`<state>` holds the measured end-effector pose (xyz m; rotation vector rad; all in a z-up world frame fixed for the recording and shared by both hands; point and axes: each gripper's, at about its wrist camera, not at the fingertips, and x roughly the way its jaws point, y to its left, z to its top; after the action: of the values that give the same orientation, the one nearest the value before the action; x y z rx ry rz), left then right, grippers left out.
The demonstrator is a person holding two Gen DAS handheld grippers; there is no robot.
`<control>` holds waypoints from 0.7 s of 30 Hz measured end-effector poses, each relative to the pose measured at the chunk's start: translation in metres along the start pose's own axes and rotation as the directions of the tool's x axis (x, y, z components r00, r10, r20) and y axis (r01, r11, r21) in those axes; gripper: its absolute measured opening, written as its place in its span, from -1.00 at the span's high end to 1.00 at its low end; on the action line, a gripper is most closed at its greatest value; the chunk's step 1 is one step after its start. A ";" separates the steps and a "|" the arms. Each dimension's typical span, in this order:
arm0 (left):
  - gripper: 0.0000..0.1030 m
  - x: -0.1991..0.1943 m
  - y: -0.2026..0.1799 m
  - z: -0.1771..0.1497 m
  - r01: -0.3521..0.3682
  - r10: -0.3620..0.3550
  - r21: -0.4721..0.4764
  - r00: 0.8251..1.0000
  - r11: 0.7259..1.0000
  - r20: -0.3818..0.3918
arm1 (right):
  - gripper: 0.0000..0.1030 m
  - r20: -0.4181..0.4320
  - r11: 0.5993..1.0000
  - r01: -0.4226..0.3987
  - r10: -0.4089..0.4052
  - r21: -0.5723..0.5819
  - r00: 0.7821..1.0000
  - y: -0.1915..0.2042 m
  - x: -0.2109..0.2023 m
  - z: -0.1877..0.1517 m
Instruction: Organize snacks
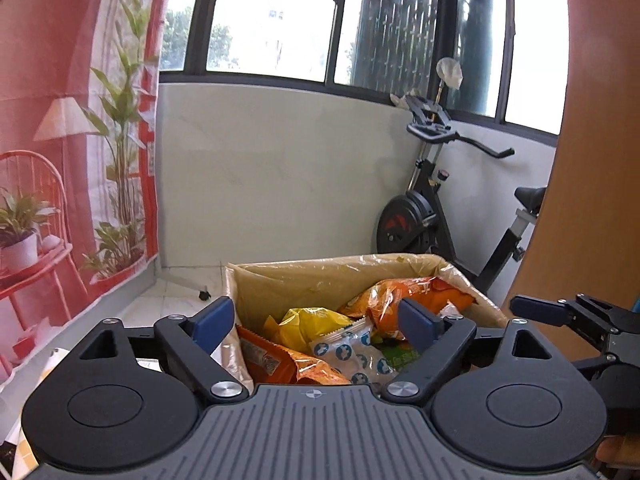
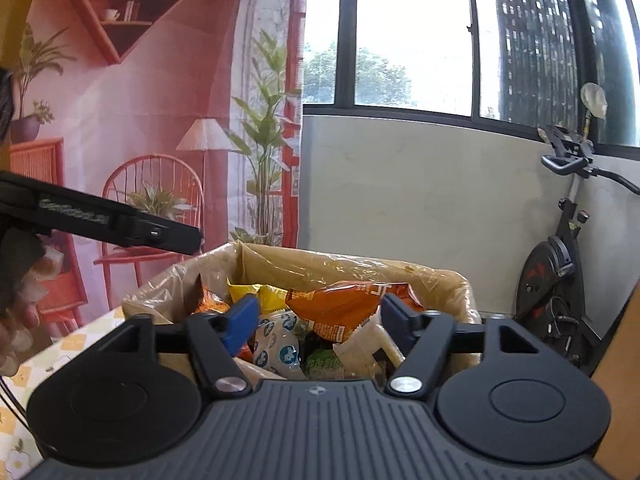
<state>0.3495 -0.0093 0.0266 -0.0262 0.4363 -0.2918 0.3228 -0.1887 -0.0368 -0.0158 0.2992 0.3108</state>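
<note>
A cardboard box [image 1: 280,284] lined with clear plastic holds several snack packets: orange bags [image 1: 420,296], a yellow bag [image 1: 312,320] and a white packet with blue prints [image 1: 352,352]. My left gripper [image 1: 316,320] is open and empty, just in front of the box, fingers above its near rim. My right gripper [image 2: 318,322] is open and empty, hovering over the same box [image 2: 340,268], with an orange bag [image 2: 340,304] and the white-blue packet [image 2: 280,344] between its fingers' line. The right gripper shows at the right edge of the left wrist view [image 1: 560,312].
The box stands on a table with a yellow checked cloth [image 2: 80,340]. An exercise bike [image 1: 436,208] stands by the white wall under the window. A red printed backdrop [image 1: 60,160] hangs at the left. A wooden panel [image 1: 600,120] is at the right.
</note>
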 end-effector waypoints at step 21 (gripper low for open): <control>-0.90 -0.111 -0.037 -0.020 -0.121 0.115 0.067 0.990 0.990 0.082 | -1.00 -0.046 0.979 0.100 -0.093 0.178 0.995 0.012 -0.113 0.008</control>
<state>0.2347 -0.0124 0.0575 0.0585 0.3482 -0.1893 0.2186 -0.2103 0.0042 0.1420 0.3616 0.1859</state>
